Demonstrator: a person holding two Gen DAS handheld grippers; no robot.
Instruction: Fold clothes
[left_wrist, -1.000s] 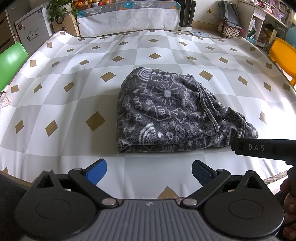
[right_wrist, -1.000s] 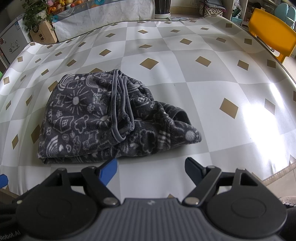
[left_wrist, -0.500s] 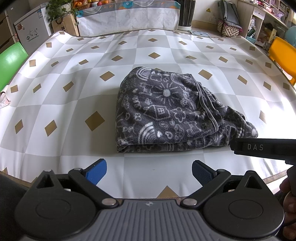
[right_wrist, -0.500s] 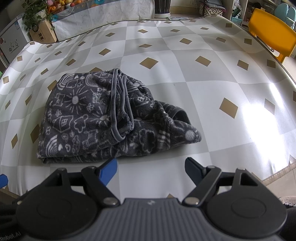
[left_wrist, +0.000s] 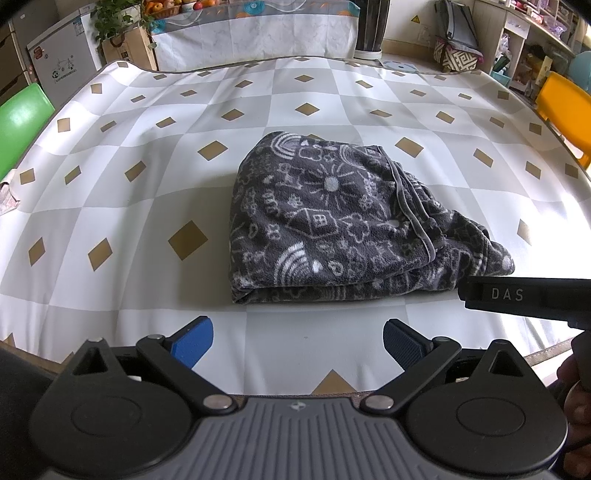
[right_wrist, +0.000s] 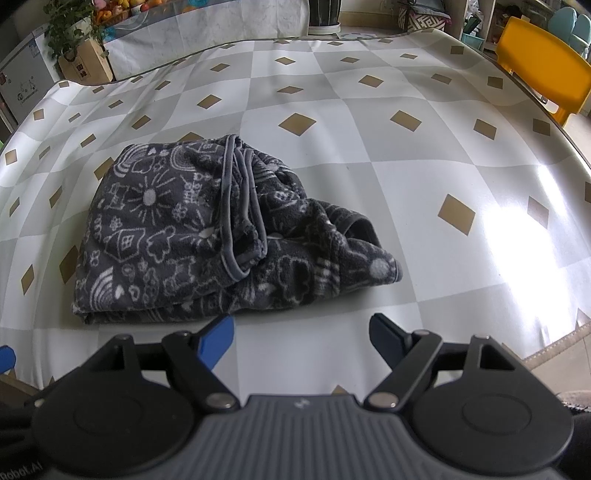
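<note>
**Fold mostly made, right side loose**

Dark grey patterned fleece (left_wrist: 332, 221) lying mid-table on the checked cloth (left_wrist: 147, 203), folded into a thick bundle. Left half flat and squared off, near edge showing stacked layers, so at least a fold or two judged done. Right half less tidy: piped hem (right_wrist: 240, 236) curling across the top, a rumpled lobe (right_wrist: 354, 251) bulging out toward the right, one opening gaping there. Not a finished packet as it lies.

Left gripper (left_wrist: 295, 341) held above the near table edge, just short of the fleece, jaws wide apart, nothing between the blue pads. Right gripper (right_wrist: 301, 334) likewise at the near edge, jaws spread wide, empty, its left pad close to the bundle's front edge but not touching. In the left view, the right gripper's black body reaching in beside the fleece's right corner.

Left to do, as a judgement: tuck or flatten the loose right lobe, square the hem, perhaps one more fold across. Also possible that the fold is taken as complete. Green chair (left_wrist: 22, 122) and yellow chair (right_wrist: 543, 77) at the table sides, clear of the work.
</note>
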